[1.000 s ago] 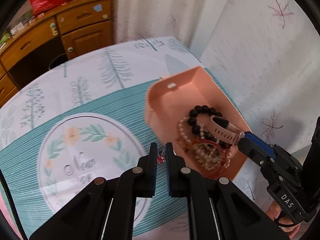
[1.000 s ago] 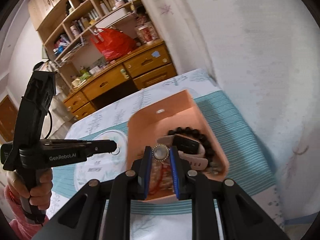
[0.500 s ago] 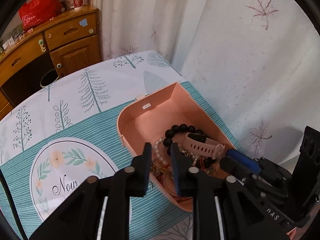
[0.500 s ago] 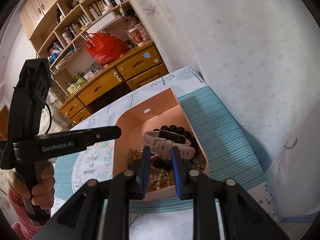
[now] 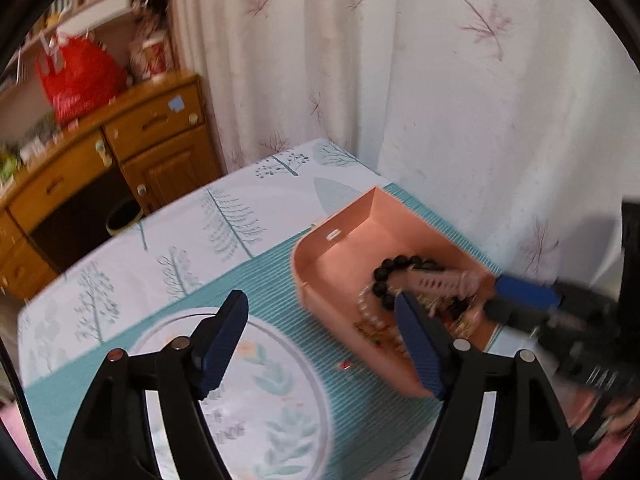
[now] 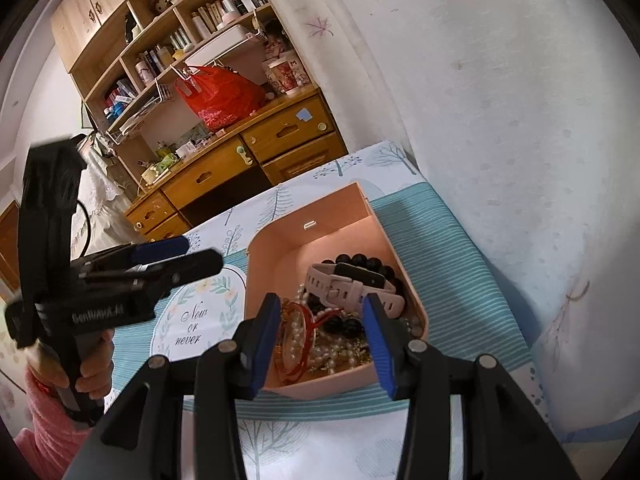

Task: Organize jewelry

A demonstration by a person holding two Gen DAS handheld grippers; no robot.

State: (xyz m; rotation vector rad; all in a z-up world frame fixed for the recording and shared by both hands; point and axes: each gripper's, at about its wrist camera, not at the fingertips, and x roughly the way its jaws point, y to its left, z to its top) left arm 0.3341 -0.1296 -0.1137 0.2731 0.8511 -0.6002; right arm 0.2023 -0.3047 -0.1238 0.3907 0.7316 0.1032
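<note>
Both jaws spread wide, nothing held: right gripper (image 6: 322, 326) hovers tilted down over the jewelry-filled pink box (image 6: 276, 240) on the tablecloth (image 6: 448, 240), left gripper (image 5: 320, 336) beside it.

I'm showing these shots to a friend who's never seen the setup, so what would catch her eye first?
Probably the pink box on the teal striped tablecloth, piled with a pink-strapped watch, black beads and pearls. Next, the open right tool hovering over that pile, with the left tool off to its left. In the background, a red bag sits on the wooden desk.
</note>
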